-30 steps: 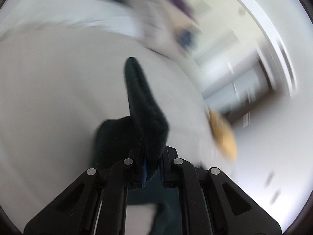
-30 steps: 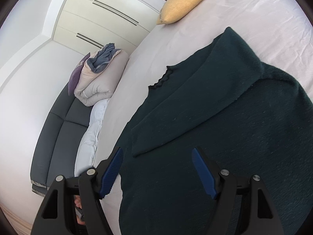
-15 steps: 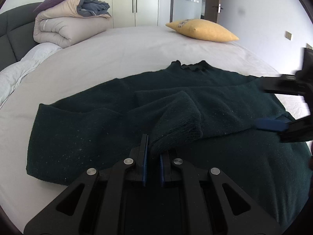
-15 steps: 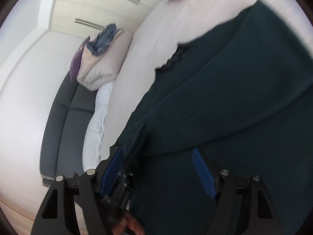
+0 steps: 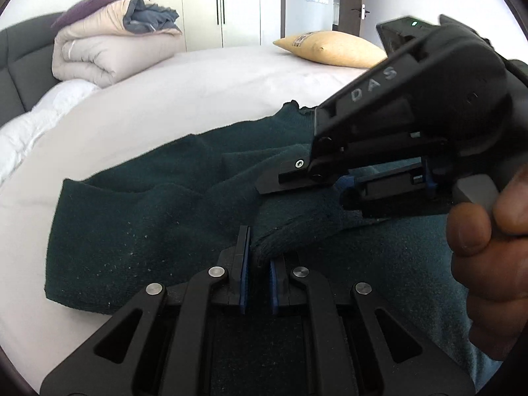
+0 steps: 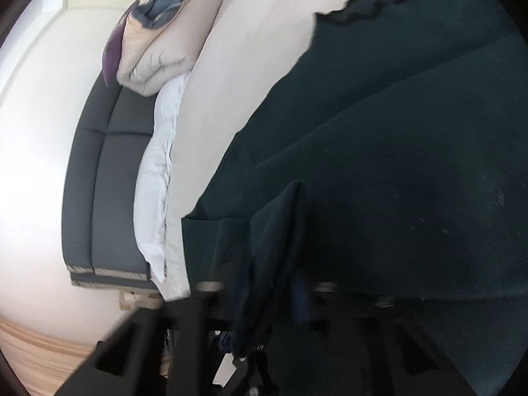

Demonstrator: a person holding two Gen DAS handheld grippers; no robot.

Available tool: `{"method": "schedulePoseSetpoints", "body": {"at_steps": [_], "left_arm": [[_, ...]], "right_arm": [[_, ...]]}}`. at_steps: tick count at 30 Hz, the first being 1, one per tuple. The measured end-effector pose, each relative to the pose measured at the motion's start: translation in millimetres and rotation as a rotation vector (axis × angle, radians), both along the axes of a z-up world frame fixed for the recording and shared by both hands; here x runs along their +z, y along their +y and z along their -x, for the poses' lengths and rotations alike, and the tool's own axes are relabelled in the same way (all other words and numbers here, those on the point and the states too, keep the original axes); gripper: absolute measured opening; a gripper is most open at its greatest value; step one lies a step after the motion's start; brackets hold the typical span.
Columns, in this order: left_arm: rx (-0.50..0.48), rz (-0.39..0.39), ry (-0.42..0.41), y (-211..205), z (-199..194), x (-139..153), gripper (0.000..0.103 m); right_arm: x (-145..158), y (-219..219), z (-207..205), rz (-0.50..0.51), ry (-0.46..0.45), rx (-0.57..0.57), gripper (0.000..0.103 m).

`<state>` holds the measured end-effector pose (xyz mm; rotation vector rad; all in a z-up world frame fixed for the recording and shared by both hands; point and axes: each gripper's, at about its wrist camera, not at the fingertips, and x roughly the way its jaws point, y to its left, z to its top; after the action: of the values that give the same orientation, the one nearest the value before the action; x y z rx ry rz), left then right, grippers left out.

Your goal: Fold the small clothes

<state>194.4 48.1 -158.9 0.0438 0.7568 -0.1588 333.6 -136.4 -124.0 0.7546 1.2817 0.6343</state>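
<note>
My left gripper (image 5: pixel 256 275) is clamped on the dark green sweater (image 5: pixel 138 217) sleeve cuff, sweater spread on the near bed (image 5: pixel 165 99). Right gripper (image 5: pixel 333 186) is closing on sleeve fabric. Risk: thick knit slips, fold bunches.

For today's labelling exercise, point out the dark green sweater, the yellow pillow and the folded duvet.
sweater (image 5: pixel 138 231), left wrist view, on its flat body.
yellow pillow (image 5: pixel 333 49), left wrist view, on its middle.
folded duvet (image 5: pixel 109 52), left wrist view, on its beige roll.
</note>
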Motion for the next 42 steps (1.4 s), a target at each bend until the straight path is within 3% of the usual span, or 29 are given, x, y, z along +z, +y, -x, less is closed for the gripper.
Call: {"method": "schedulePoseSetpoints", "body": {"at_steps": [2, 7, 11, 16, 23, 28, 36, 39, 42], "left_arm": [[-0.019, 0.042, 0.007, 5, 0, 8, 0.010], [-0.082, 0.247, -0.032, 29, 18, 42, 0.012], [0.013, 0.377, -0.069, 77, 17, 54, 0.012], [0.134, 0.475, -0.004, 130, -11, 48, 0.012], [0.174, 0.456, 0.086, 160, -54, 42, 0.011], [0.100, 0.373, 0.113, 132, -69, 45, 0.012], [0.065, 0.246, 0.255, 100, -97, -7, 0.011], [0.056, 0.226, 0.250, 97, -93, -15, 0.011], [0.046, 0.191, 0.247, 92, -92, -17, 0.011]], "right_arm": [[11, 0, 2, 0.035, -0.055, 0.015, 0.010], [41, -41, 3, 0.105, -0.173, -0.035, 0.009], [47, -98, 6, 0.177, -0.192, -0.105, 0.009], [38, -150, 6, 0.250, -0.173, -0.186, 0.009], [25, -176, 1, 0.296, -0.160, -0.215, 0.009], [20, -191, 0, 0.330, -0.151, -0.246, 0.009], [17, -201, 3, 0.379, -0.146, -0.262, 0.010], [14, -204, 10, 0.362, -0.113, -0.275, 0.019], [17, -200, 18, 0.326, -0.123, -0.270, 0.035]]}}
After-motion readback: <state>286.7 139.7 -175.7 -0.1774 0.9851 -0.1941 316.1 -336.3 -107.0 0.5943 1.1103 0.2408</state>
